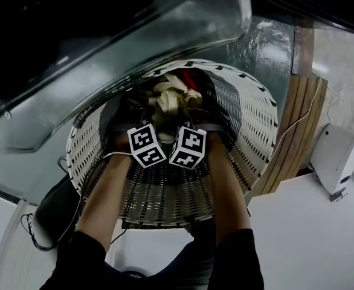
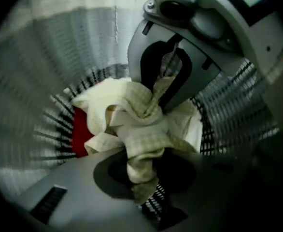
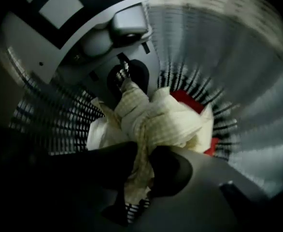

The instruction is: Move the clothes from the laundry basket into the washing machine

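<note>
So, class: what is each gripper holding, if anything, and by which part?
Both hold the same cream checked cloth: left gripper pinches one bunched fold, right gripper another close beside it.

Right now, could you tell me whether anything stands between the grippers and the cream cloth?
Nothing visible does: the left gripper and right gripper each pinch the cream cloth inside the basket.
</note>
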The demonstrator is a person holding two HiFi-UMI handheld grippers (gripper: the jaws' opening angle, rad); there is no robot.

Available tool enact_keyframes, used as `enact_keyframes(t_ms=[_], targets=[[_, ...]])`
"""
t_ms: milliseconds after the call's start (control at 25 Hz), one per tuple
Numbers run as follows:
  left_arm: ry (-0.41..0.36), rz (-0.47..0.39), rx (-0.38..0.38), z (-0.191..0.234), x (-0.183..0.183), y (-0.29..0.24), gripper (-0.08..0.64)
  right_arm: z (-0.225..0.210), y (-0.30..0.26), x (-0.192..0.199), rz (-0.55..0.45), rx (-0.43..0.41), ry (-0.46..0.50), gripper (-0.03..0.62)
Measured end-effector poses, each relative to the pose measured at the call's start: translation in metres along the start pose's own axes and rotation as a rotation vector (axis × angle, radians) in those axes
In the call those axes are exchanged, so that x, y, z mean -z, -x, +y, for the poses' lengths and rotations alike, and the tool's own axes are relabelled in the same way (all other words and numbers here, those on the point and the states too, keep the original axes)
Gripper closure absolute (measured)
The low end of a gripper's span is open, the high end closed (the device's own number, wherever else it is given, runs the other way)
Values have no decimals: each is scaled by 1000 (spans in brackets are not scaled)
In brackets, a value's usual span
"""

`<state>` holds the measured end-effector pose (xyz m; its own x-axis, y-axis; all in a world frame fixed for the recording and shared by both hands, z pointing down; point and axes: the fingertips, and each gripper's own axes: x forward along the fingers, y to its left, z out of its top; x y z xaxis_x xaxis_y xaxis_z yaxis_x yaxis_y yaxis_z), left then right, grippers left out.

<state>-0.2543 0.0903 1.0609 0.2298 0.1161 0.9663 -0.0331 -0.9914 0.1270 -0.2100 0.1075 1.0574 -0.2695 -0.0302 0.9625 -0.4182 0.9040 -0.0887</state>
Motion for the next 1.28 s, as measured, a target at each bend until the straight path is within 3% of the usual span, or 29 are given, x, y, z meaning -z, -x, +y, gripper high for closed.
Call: enact_keyframes(t_ms=[400, 840, 1040, 1280], targets=[[74, -119, -193, 12, -43, 148, 451, -22, 147, -52, -143, 110, -62, 508], [79, -291, -270, -3, -97, 341, 453, -14, 347, -91, -402, 274, -295, 509], [40, -382, -301, -14, -131, 421, 454, -12, 434, -94, -508, 357, -392, 509], [77, -499, -336, -20, -178, 513, 454, -17, 539, -87, -647, 473, -491, 508]])
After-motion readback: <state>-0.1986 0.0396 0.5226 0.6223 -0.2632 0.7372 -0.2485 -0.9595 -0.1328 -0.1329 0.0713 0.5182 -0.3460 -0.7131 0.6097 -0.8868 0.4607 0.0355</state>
